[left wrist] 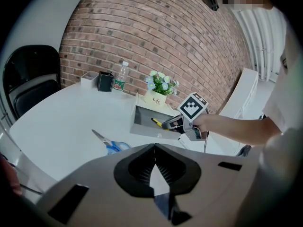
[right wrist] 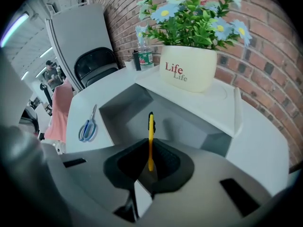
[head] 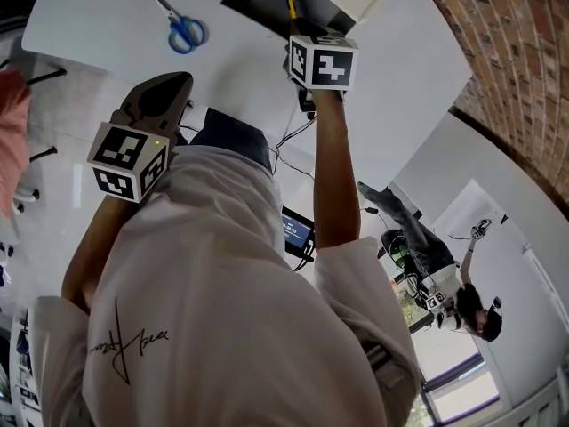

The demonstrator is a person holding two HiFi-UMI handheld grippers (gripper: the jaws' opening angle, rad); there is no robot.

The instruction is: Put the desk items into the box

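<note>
The grey open box stands on the white table, in front of a flower pot. My right gripper is shut on a yellow pen that points over the box's hollow. In the head view the right gripper reaches to the box with the yellow pen sticking out above it. Blue-handled scissors lie on the table left of the box. My left gripper is shut and holds nothing, back near my body; its jaws face the scissors and the box.
A cream pot of flowers stands on the box's lid behind it. A water bottle, a black holder and a white tray sit at the table's far edge. A black chair is at left. A brick wall backs the table.
</note>
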